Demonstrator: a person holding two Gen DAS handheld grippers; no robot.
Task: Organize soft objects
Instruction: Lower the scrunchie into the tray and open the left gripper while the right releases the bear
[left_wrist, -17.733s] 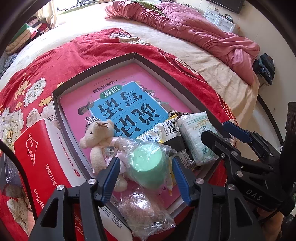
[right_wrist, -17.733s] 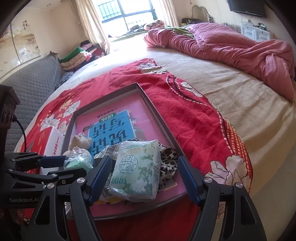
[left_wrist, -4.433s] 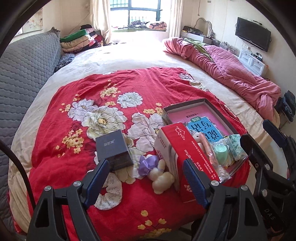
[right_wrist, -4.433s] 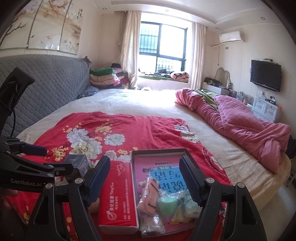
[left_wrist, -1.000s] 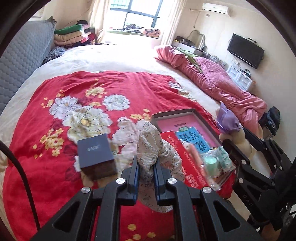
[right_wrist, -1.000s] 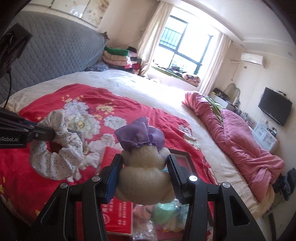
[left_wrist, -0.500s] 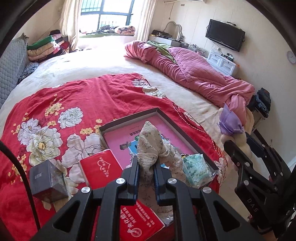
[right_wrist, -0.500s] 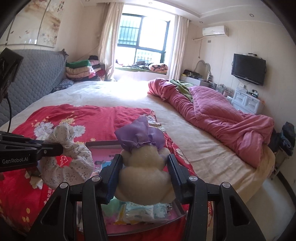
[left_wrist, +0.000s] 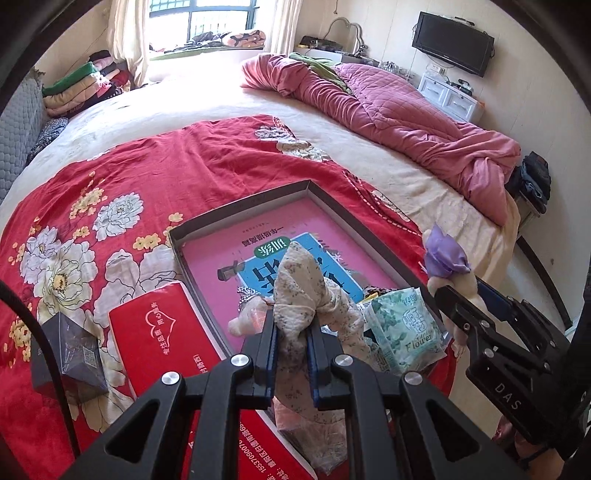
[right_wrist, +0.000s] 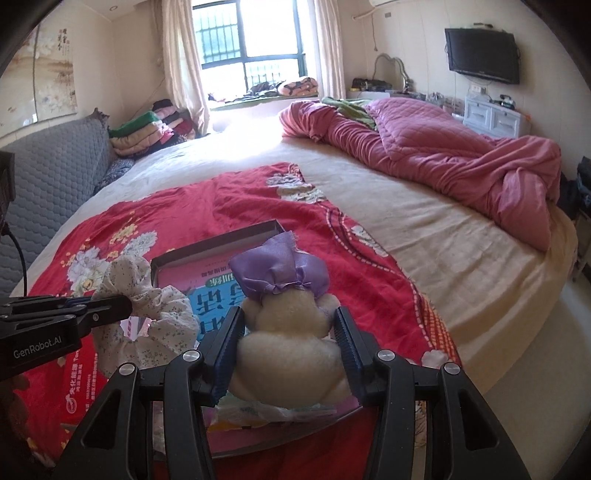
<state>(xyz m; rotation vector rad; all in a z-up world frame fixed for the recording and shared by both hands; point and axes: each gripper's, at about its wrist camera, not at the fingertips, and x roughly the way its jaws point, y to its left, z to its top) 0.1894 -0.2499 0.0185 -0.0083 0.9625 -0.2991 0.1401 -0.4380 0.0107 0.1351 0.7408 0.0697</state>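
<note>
the left gripper (left_wrist: 290, 334) is pinched tight on a floral fabric scrunchie (left_wrist: 303, 291), whose loose loop droops from the jaws. the right gripper (right_wrist: 289, 341) is clamped around the body of a cream plush toy with a purple bow (right_wrist: 286, 314), head pointing away from the camera.

the landmark is the shallow grey tray (left_wrist: 236, 205) lined with a pink book cover, lying on the red floral blanket (left_wrist: 110, 192). from the left gripper the tray sits directly ahead and below, its long axis running away from the tool toward the far corner; the scrunchie hangs over the tray's near end. the plush is at the tray's right near corner, seemingly just outside its rim.

the tray's near end is already crowded with a tissue pack (left_wrist: 404, 328) and wrapped items; its far half is bare. a red box (left_wrist: 162, 332) lies just left of the tray. judging by this, the left hand is nearer a drop, and both want to go forward to the open far half.
</note>
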